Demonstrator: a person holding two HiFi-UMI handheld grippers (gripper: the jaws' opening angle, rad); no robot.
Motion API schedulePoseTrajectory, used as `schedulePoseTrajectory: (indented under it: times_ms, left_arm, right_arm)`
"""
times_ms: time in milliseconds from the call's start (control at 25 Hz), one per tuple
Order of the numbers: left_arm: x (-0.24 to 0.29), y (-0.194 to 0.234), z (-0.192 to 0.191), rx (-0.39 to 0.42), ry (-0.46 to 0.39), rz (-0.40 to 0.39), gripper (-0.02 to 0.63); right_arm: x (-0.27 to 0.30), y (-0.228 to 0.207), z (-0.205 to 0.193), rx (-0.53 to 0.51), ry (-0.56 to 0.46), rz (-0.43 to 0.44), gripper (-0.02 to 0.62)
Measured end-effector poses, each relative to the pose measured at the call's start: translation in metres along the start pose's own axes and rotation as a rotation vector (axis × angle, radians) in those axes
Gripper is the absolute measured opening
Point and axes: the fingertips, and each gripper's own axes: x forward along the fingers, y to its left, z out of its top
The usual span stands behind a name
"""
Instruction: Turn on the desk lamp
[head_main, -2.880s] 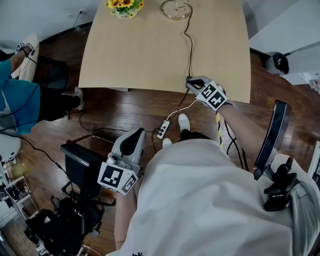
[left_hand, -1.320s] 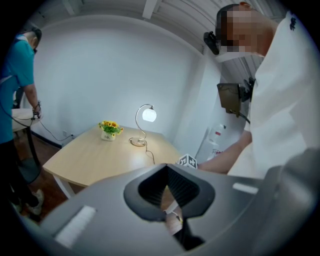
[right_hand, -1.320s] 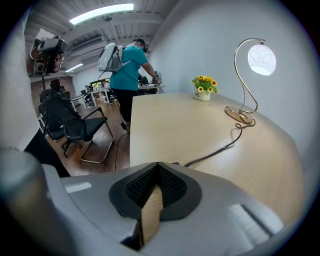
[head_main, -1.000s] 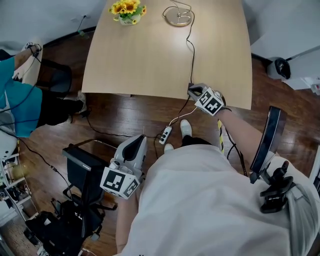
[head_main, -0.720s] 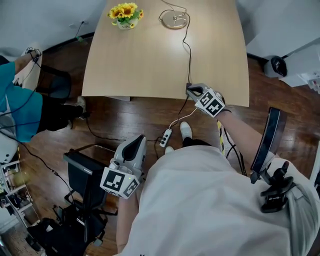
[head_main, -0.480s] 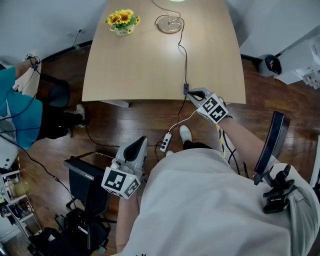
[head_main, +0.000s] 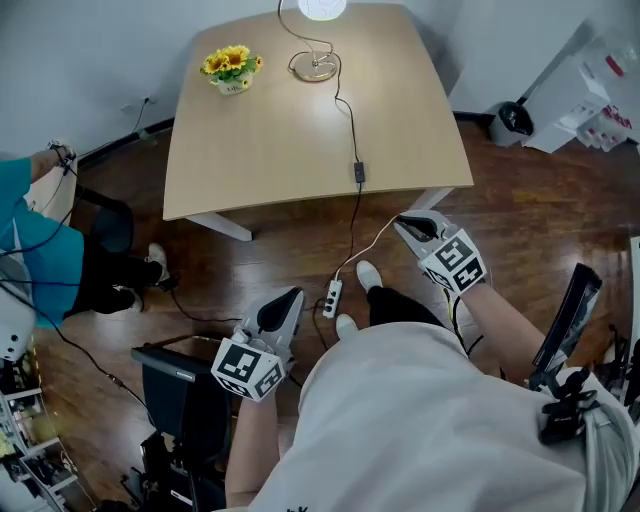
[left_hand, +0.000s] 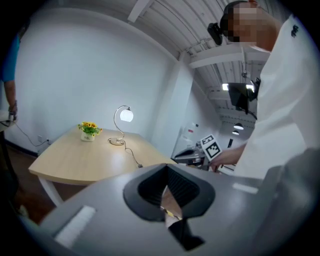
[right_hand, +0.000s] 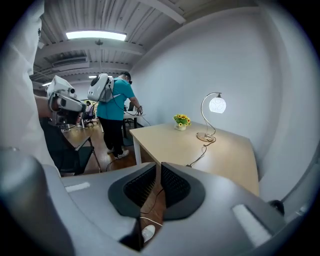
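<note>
Lamp (head_main: 315, 67) lit on table (head_main: 280, 140), flowers (head_main: 229, 68) nearby, left tool (head_main: 285, 301) and right tool (head_main: 412, 222) closed, empty

The lamp (head_main: 322, 8) glows blown-out white. A ceiling strip (right_hand: 95, 35) lights the room evenly, with soft shadows. The counter (left_hand: 75, 160) shows a faint sheen. Both gripper views bend strongly toward black, vignetted edges. The left claw (left_hand: 167, 192) and right claw (right_hand: 156, 185) sit close and out of focus.
</note>
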Motion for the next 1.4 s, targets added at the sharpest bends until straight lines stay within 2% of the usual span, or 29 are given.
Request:
schedulePoseTrajectory:
  times_ms: [160, 280, 480, 600, 720, 920, 1120, 1240, 1400]
  left_arm:
    - [-0.011, -0.012, -0.027, 0.015, 0.031, -0.062, 0.015]
    - [-0.010, -0.026, -0.031, 0.039, 0.022, -0.085, 0.015]
    - [-0.016, -0.061, -0.020, 0.057, -0.007, -0.089, 0.017]
    - [-0.017, -0.085, -0.029, 0.064, -0.007, -0.102, 0.016]
    - [-0.013, -0.115, -0.040, 0.069, 0.008, -0.086, 0.015]
    - [-0.009, -0.180, -0.045, 0.082, -0.011, -0.041, 0.017]
    - [-0.027, -0.242, -0.061, 0.057, 0.023, 0.021, 0.015]
    - [-0.044, -0.270, -0.079, 0.037, 0.051, 0.029, 0.015]
    - [-0.069, -0.284, -0.090, 0.067, 0.074, 0.023, 0.015]
  right_arm:
    - [-0.058, 0.033, 0.002, 0.040, -0.041, -0.048, 0.038]
    - [-0.097, 0.047, 0.004, 0.047, -0.070, -0.074, 0.038]
    - [-0.148, 0.071, -0.004, 0.036, -0.094, -0.073, 0.038]
    - [-0.177, 0.084, -0.009, 0.012, -0.117, -0.061, 0.038]
    - [-0.213, 0.091, -0.022, 0.022, -0.146, -0.050, 0.038]
    - [-0.288, 0.100, -0.065, 0.081, -0.151, -0.034, 0.038]
    - [-0.324, 0.115, -0.103, 0.076, -0.177, 0.022, 0.038]
    - [-0.335, 0.127, -0.112, 0.079, -0.184, 0.040, 0.038]
    - [-0.348, 0.147, -0.104, 0.076, -0.221, 0.027, 0.038]
